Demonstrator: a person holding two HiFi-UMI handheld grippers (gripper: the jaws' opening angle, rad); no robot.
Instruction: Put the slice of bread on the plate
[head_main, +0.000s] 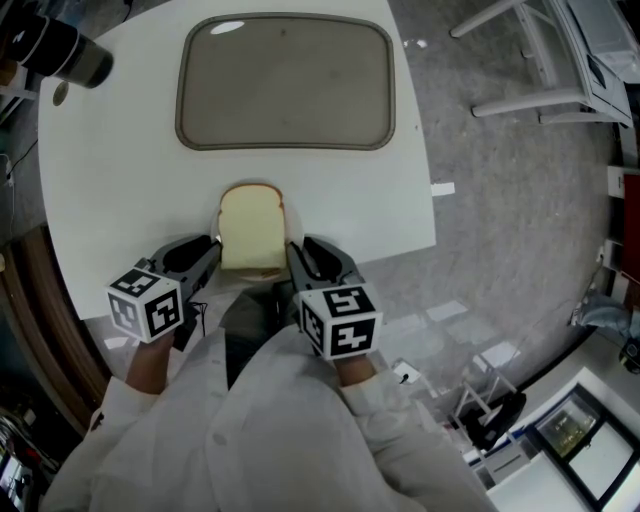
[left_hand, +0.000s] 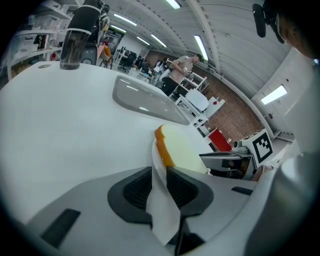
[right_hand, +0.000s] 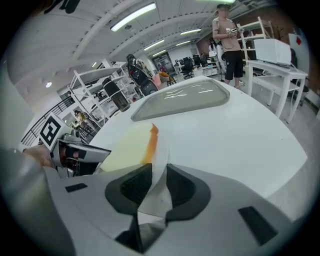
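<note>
A pale slice of bread (head_main: 252, 232) with a brown crust lies on a thin white sheet (left_hand: 161, 200) near the front edge of the white table (head_main: 110, 170). My left gripper (head_main: 208, 252) is at the slice's left and is shut on that sheet's edge. On the slice's right side, my right gripper (head_main: 297, 256) pinches the sheet (right_hand: 156, 186) too. The left gripper view shows the bread (left_hand: 182, 150) just past the jaws, and so does the right gripper view, with the bread (right_hand: 131, 147) close ahead. A grey rounded tray-like plate (head_main: 285, 82) lies farther back on the table.
A dark cylindrical container (head_main: 62, 50) stands at the table's far left corner. White metal racks (head_main: 545, 60) stand on the grey floor to the right. A person (right_hand: 227, 40) stands beyond the table. The table's near edge is right under the grippers.
</note>
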